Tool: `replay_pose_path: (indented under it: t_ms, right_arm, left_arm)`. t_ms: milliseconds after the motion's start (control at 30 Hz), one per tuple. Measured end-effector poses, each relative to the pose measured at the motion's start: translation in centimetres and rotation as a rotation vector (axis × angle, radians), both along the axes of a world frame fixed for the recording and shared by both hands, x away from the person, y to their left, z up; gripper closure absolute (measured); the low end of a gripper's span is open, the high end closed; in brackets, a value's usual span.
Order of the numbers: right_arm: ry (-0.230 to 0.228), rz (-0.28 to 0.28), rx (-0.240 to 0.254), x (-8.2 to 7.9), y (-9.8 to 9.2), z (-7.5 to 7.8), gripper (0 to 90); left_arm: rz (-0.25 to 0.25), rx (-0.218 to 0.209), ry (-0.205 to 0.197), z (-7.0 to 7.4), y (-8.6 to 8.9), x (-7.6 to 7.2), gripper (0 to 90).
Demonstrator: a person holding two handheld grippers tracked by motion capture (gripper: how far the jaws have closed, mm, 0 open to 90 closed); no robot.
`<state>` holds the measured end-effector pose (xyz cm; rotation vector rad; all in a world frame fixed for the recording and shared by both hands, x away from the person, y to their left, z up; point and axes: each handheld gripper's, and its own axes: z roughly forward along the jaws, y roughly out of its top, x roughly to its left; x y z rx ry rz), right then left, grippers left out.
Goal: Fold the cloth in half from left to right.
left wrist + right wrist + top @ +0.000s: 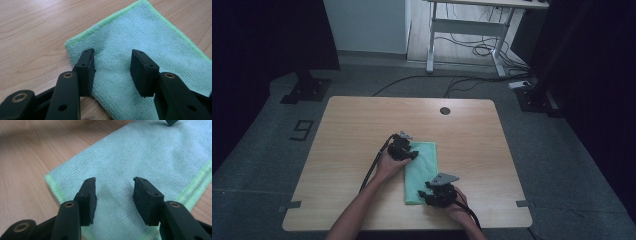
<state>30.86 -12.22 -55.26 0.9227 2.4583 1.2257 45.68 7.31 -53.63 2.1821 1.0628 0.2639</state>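
A mint-green cloth (422,167) lies folded into a long strip in the middle of the wooden table (362,125). My left gripper (414,154) is at the strip's far left corner, open. In the left gripper view its jaws (112,63) stand apart above the cloth (140,32), with only flat cloth between them. My right gripper (424,193) is at the near end of the strip, also open. Its jaws (114,188) hover over the cloth (150,152) close to the green-stitched edge, and the pads grip nothing.
A round cable hole (445,110) sits near the table's far edge. Bare wood (342,150) surrounds the cloth. Beyond the table stand a white desk frame (467,30), floor cables (472,50) and dark stands (307,87). A "9" (302,130) marks the floor.
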Motion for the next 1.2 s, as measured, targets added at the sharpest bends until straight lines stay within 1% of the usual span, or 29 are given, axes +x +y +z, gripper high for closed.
replay_pose_path:
  t_ms: [133,167,200,333,500,633,700,733,767,833,867,900,933,1033,1067,1100,1133,1167,1200]
  right_arm:
    - [-0.004,-0.007,-0.011,-0.8,-0.2,0.0,53.5]
    - [-0.004,-0.007,-0.011,-0.8,-0.2,0.0,53.5]
    - [0.0,-0.007,-0.008,-1.1,-0.3,0.0,53.6]
    - [0.003,-0.009,0.001,-1.7,-0.6,0.0,53.7]
    - [0.006,-0.001,0.005,-3.0,-0.9,0.0,53.7]
    - [0.008,0.002,0.0,-3.4,-1.0,0.0,53.7]
    - [0.011,0.004,0.005,-3.5,-1.0,0.0,53.7]
    - [0.028,0.012,0.012,-3.3,-1.2,0.1,53.2]
    - [0.028,0.012,0.012,-3.3,-1.2,0.1,53.2]
    - [0.052,0.013,0.023,-2.8,-1.2,0.3,51.4]
    - [0.047,0.008,0.022,-2.5,-1.2,0.4,50.8]
    - [0.036,-0.002,0.03,-1.7,-1.0,0.7,50.5]
    - [0.034,-0.006,0.032,-1.4,-1.0,0.9,50.5]
    - [0.023,-0.018,0.04,0.4,-0.4,1.4,50.4]
    - [0.023,-0.018,0.04,0.4,-0.4,1.4,50.4]
    - [0.022,-0.017,0.033,1.4,0.1,1.5,50.4]
    - [0.022,-0.017,0.033,1.4,0.1,1.5,50.4]
    - [0.023,-0.018,0.027,1.7,0.4,1.5,50.1]
    - [0.031,-0.019,0.004,2.6,1.1,1.3,49.7]
  left_arm:
    - [-0.003,-0.002,-0.002,0.0,-0.1,-0.3,54.1]
    - [-0.003,-0.002,-0.002,0.0,-0.1,-0.3,54.0]
    - [-0.016,0.0,0.001,0.0,-0.2,-0.6,53.9]
    - [-0.03,-0.002,0.004,0.0,-0.3,-1.0,53.7]
    - [-0.051,0.0,0.002,0.0,-0.8,-1.8,53.2]
    - [-0.067,0.001,0.0,0.0,-1.1,-2.1,53.2]
    - [-0.069,-0.003,0.001,0.0,-1.0,-2.1,53.2]
    - [-0.068,-0.004,0.003,0.0,-1.0,-2.1,53.3]
    - [-0.069,-0.006,0.002,0.0,-1.0,-2.1,53.3]
    - [-0.071,-0.006,0.001,0.0,-0.9,-2.1,53.4]
    - [-0.07,-0.009,0.0,-0.1,-0.9,-2.1,53.4]
    - [-0.067,-0.013,0.0,-0.1,-0.9,-2.1,53.4]
    - [-0.067,-0.013,0.0,-0.1,-0.9,-2.1,53.4]
    - [-0.066,-0.015,0.002,-0.1,-0.9,-2.1,53.4]
    - [-0.065,-0.015,0.002,-0.1,-0.9,-2.1,53.4]
    - [-0.065,-0.015,0.001,-0.1,-0.9,-2.1,53.4]
    - [-0.065,-0.015,0.001,-0.1,-0.9,-2.1,53.4]
    - [-0.065,-0.018,0.002,-0.1,-0.9,-2.1,53.4]
    - [-0.067,-0.017,0.002,-0.1,-0.9,-2.1,53.4]
